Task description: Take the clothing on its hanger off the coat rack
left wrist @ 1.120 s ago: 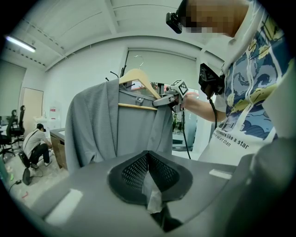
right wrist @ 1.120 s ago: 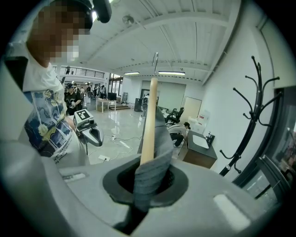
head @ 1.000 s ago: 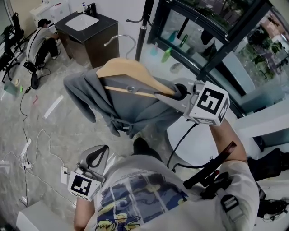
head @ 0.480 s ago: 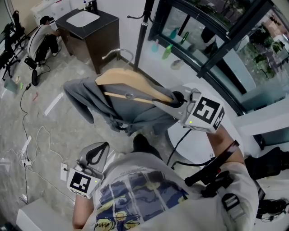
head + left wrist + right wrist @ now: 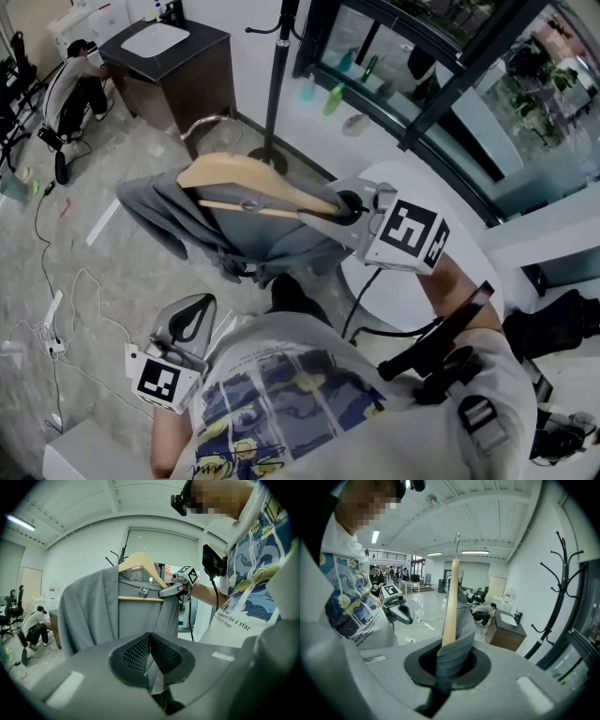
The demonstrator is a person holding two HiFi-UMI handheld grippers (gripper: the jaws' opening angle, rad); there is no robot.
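Clothing (image 5: 272,242) on its hanger (image 5: 246,176) hangs clear of the coat rack (image 5: 276,89) at twelve o'clock, its three o'clock end clamped by the right gripper (image 5: 345,204), while the left gripper (image 5: 187,323) sits closed and empty at seven o'clock, so removal looks done.

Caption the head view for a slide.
Right gripper clamps the end of a wooden hanger bearing grey clothing, clear of the coat rack; left gripper low, shut.
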